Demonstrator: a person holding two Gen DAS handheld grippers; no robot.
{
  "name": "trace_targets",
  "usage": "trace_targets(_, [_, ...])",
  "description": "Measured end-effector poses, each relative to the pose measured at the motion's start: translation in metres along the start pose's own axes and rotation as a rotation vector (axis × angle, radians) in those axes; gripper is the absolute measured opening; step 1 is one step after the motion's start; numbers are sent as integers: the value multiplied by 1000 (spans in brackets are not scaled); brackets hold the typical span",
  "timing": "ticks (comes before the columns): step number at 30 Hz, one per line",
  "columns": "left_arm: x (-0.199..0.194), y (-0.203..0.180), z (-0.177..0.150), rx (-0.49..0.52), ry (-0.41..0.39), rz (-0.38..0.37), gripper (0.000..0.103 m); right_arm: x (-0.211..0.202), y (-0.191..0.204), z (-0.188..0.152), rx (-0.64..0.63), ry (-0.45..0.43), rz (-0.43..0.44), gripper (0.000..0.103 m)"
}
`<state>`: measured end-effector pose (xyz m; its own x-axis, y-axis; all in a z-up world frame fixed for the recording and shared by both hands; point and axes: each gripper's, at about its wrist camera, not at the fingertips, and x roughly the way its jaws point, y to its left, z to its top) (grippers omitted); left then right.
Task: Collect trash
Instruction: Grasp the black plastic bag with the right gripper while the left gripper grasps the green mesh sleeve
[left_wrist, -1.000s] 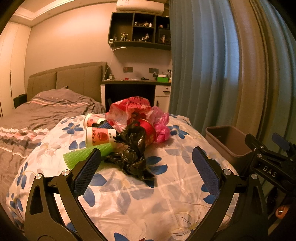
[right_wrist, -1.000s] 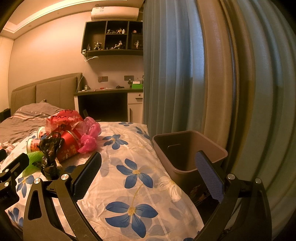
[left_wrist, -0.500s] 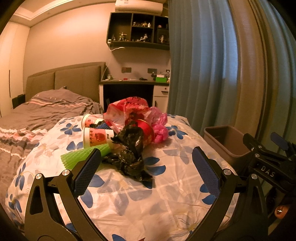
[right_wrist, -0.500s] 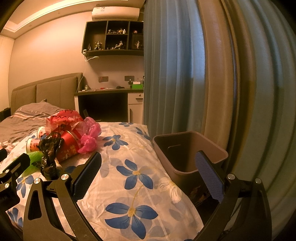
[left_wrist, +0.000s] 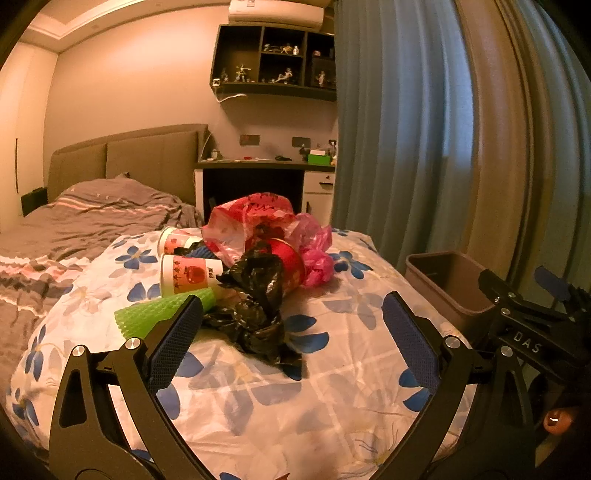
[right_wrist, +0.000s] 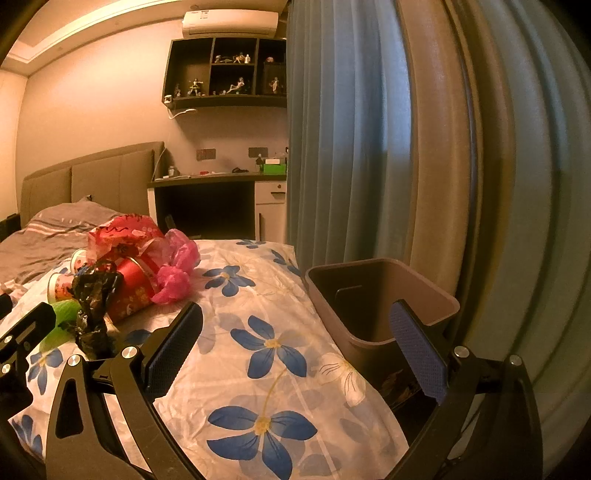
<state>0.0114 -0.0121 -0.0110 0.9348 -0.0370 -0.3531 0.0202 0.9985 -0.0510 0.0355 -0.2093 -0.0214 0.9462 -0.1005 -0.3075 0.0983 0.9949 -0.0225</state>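
Note:
A heap of trash lies on the floral quilt (left_wrist: 332, 376): a crumpled black bag (left_wrist: 258, 306), a green foam sleeve (left_wrist: 159, 314), two paper cups (left_wrist: 188, 275), a red tub (left_wrist: 291, 264), a red-and-white bag (left_wrist: 251, 218) and a pink bag (left_wrist: 317, 258). My left gripper (left_wrist: 291, 339) hovers open just short of the black bag, nothing between its fingers. A brown bin (right_wrist: 373, 302) stands beside the bed on the right. My right gripper (right_wrist: 295, 343) is open over the quilt's edge near the bin. The heap shows at left in the right wrist view, with the black bag (right_wrist: 92, 302) nearest.
Blue and beige curtains (left_wrist: 424, 140) hang behind the bin. A desk (left_wrist: 258, 177) and wall shelf (left_wrist: 273, 62) stand at the back. A grey striped blanket (left_wrist: 74, 229) covers the bed's left part. The right gripper's body (left_wrist: 532, 332) sits at the left view's right edge.
The left gripper has drifted slightly, so the trash heap sits a little left and higher in its view. The right view is almost unchanged.

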Motion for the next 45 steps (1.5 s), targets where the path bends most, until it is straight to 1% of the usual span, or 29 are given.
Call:
trace_targets(4, [3, 0, -1, -3, 4, 2, 94, 6, 1, -2, -5, 5, -1, 98])
trace_targets(8, [6, 8, -3, -21, 2, 2, 93, 14, 11, -6, -13, 16, 5, 98])
trace_targets(11, [7, 18, -6, -33, -2, 19, 91, 19, 17, -8, -23, 22, 25, 98])
trace_targets(14, [9, 34, -10, -50, 1, 52, 88, 22, 26, -10, -40, 14, 51, 98])
trace_targets(17, [10, 52, -13, -81, 7, 83, 86, 27, 41, -12, -59, 15, 103, 98])
trace_targets(20, [10, 76, -16, -101, 6, 135, 82, 36, 62, -16, -64, 38, 191, 98])
trace_targets(21, [9, 81, -17, -102, 5, 151, 81, 40, 72, -17, -67, 50, 236, 97])
trace_targets(23, [10, 93, -19, -113, 8, 183, 78, 45, 94, -21, -89, 60, 301, 92])
trace_targets(25, [9, 108, -22, -133, 8, 201, 76, 47, 110, -24, -111, 66, 345, 91])
trace_targets(27, [9, 118, -24, -145, 9, 212, 76, 50, 128, -25, -123, 76, 407, 88])
trace_targets(28, [10, 123, -25, -148, 11, 222, 76, 53, 136, -25, -127, 82, 427, 80])
trace_targets(29, [11, 128, -26, -150, 11, 226, 76, 55, 143, -24, -129, 88, 444, 77])
trace_targets(33, [11, 141, -30, -162, 3, 218, 76, 69, 164, -23, -114, 137, 502, 72])
trace_targets(34, [12, 143, -31, -163, 2, 217, 76, 74, 168, -24, -105, 158, 512, 68])
trace_targets(37, [18, 148, -34, -164, 12, 211, 75, 85, 171, -26, -72, 220, 547, 62])
trace_targets(38, [20, 150, -35, -167, 15, 205, 75, 89, 172, -27, -64, 238, 562, 57])
trace_targets(39, [22, 152, -36, -170, 18, 195, 74, 92, 173, -29, -55, 261, 591, 55])
trace_targets(40, [24, 155, -37, -175, 20, 182, 73, 96, 174, -32, -56, 272, 605, 50])
trace_targets(41, [26, 155, -38, -177, 24, 179, 73, 97, 175, -33, -59, 277, 616, 43])
trace_targets(42, [29, 155, -39, -177, 31, 178, 73, 96, 176, -35, -66, 283, 635, 39])
trace_targets(43, [32, 156, -40, -177, 42, 180, 71, 95, 177, -35, -75, 282, 643, 32])
trace_targets(45, [35, 159, -42, -183, 52, 171, 69, 90, 176, -35, -97, 264, 653, 26])
